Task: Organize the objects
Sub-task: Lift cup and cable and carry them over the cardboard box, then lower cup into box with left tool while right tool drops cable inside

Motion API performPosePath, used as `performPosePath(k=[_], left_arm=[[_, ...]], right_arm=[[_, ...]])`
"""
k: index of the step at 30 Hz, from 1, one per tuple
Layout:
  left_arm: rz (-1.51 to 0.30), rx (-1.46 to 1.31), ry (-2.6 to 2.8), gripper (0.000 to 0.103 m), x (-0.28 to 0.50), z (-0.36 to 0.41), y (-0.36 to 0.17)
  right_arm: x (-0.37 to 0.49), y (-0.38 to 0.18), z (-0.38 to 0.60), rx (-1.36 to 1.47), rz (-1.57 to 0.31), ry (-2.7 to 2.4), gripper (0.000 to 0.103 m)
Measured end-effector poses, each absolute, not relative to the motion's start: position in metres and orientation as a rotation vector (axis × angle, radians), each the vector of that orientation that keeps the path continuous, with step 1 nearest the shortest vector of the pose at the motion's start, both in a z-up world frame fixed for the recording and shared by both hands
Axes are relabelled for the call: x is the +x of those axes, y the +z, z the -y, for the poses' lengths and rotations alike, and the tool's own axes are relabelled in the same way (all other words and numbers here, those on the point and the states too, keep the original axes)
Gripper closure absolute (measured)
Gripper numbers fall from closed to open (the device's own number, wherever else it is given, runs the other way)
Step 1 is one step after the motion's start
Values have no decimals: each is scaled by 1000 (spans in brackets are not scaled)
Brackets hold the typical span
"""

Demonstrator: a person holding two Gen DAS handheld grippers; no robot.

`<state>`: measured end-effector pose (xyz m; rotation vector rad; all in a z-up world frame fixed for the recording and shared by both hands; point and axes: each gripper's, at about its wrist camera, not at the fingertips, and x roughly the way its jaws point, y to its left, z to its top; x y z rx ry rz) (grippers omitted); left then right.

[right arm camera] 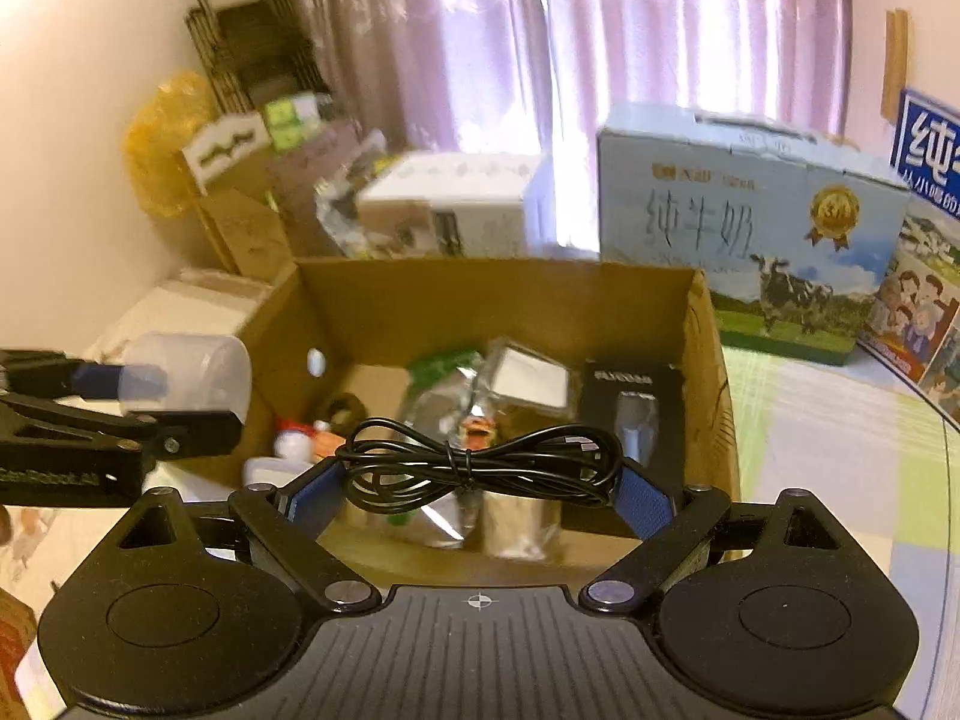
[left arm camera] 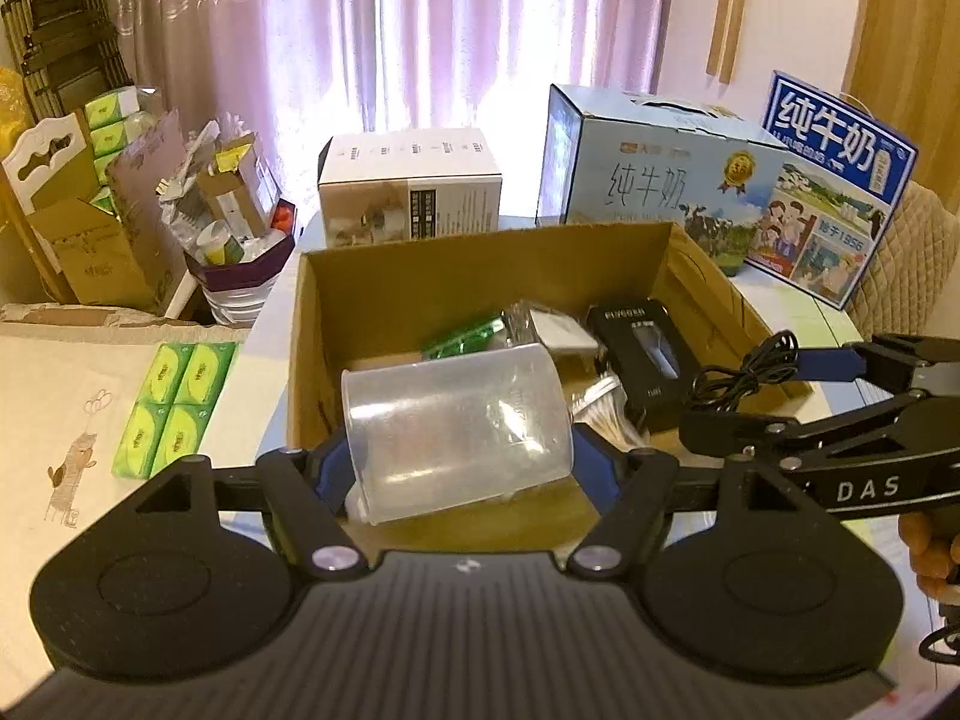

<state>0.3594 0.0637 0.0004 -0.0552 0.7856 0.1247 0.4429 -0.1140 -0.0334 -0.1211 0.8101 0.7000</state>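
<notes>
My left gripper [left arm camera: 459,468] clamps a clear plastic cup [left arm camera: 456,420] lying sideways, mouth leftward; my right gripper [right arm camera: 477,480] pinches a bundled black cable [right arm camera: 474,462] crosswise. Both hang above the near edge of the open cardboard box [left arm camera: 480,264], which lies ahead and below.

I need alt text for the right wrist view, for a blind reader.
The right gripper holds a bundled black cable above an open cardboard box of small items. At left, the left gripper holds a clear plastic cup.
</notes>
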Motion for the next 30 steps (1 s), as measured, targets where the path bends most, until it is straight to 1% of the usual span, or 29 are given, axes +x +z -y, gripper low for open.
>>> performPosePath(k=[8,13,19,30], left_arm=[[-890,-2,83,33,412,-73,-20],[-960,-22,49,33,437,-79,-34],[-1045,-32,25,33,457,-76,-55],[-1089,-26,27,32,466,-74,-70]], right_arm=[[495,-59,101,-167,-988,679,12],[509,-76,95,-211,-1066,669,12],[511,-84,90,-267,-1081,669,12],[511,-85,88,-298,-1077,670,12]])
